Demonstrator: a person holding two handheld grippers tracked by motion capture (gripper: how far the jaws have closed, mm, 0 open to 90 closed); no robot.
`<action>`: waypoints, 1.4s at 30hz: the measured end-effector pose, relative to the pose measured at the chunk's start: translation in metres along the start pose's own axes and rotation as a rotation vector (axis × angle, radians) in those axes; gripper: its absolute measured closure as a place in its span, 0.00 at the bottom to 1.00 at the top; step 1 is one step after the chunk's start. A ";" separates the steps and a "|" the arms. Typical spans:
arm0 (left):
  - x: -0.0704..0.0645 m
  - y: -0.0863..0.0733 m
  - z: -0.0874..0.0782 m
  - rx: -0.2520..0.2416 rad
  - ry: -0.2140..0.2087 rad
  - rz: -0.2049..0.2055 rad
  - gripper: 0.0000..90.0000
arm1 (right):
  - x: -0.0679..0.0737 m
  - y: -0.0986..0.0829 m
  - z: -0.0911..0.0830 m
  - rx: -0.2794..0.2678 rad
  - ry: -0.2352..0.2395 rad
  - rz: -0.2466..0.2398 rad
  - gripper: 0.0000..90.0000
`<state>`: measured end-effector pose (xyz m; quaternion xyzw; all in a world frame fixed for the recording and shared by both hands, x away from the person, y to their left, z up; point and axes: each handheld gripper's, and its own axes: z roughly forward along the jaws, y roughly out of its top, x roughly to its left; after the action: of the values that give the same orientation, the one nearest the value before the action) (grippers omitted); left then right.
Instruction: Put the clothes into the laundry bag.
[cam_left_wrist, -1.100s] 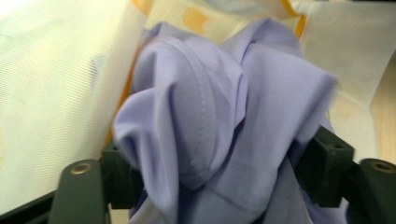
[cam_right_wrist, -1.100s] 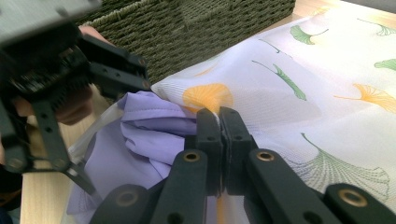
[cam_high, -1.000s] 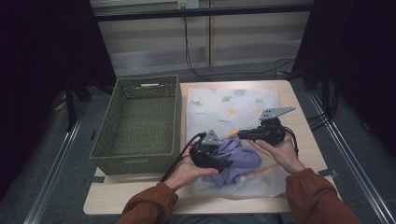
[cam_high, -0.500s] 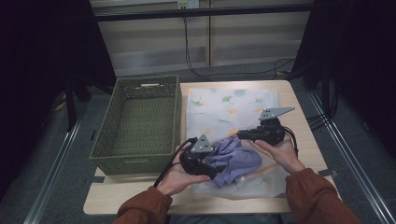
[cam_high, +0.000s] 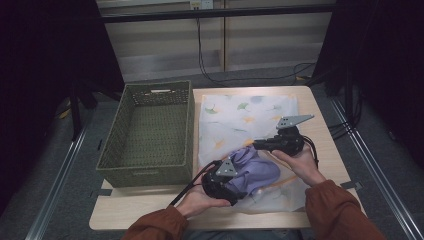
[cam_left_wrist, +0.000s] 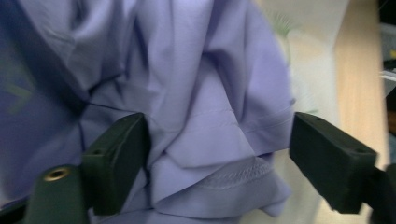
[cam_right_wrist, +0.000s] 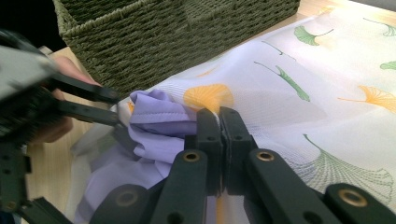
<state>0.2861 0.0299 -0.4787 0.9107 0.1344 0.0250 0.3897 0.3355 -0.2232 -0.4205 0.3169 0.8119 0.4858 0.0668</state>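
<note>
High view, going left to right: the green woven basket (cam_high: 150, 132) stands on the left part of the wooden table (cam_high: 320, 107), with the pale sheer cloth printed with ginkgo leaves (cam_high: 245, 117) spread just beside it to the right. On the near part of that cloth lies the lilac garment (cam_high: 255, 172), a crumpled heap that seems partly tucked under the sheer fabric, though I cannot tell how much of it is covered. The left gripper (cam_high: 227, 182) sits at the garment's near-left edge, and in the left gripper view its jaws stand wide apart, holding nothing, with the folds and a stitched hem of the garment (cam_left_wrist: 205, 140) lying directly ahead and between them. The right gripper (cam_high: 262, 145) rests at the far-right edge of the heap; in the right gripper view its jaws are pressed together, and they appear to pinch the edge of the sheer cloth (cam_right_wrist: 299, 107) just above the lilac fabric (cam_right_wrist: 159, 126). The coming move turns on the garment lying straight in front of the open left jaws, the heap running roughly from near left to far right between the two tools. The left hand is the nearer to a grip. The garment looks soft, thin and limp, so it will likely bunch when squeezed.
</note>
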 end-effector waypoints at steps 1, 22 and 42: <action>0.000 -0.002 0.004 0.010 0.007 0.002 0.19 | 0.000 0.000 0.000 -0.001 0.002 0.004 0.98; 0.005 -0.011 0.010 0.025 0.112 0.016 0.58 | 0.001 0.000 0.003 0.010 0.007 -0.002 0.98; 0.015 0.008 0.007 0.016 0.056 -0.058 0.86 | 0.000 0.002 0.001 0.002 0.010 -0.004 0.98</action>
<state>0.3029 0.0238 -0.4791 0.9085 0.1719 0.0379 0.3791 0.3367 -0.2212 -0.4193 0.3126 0.8134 0.4865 0.0634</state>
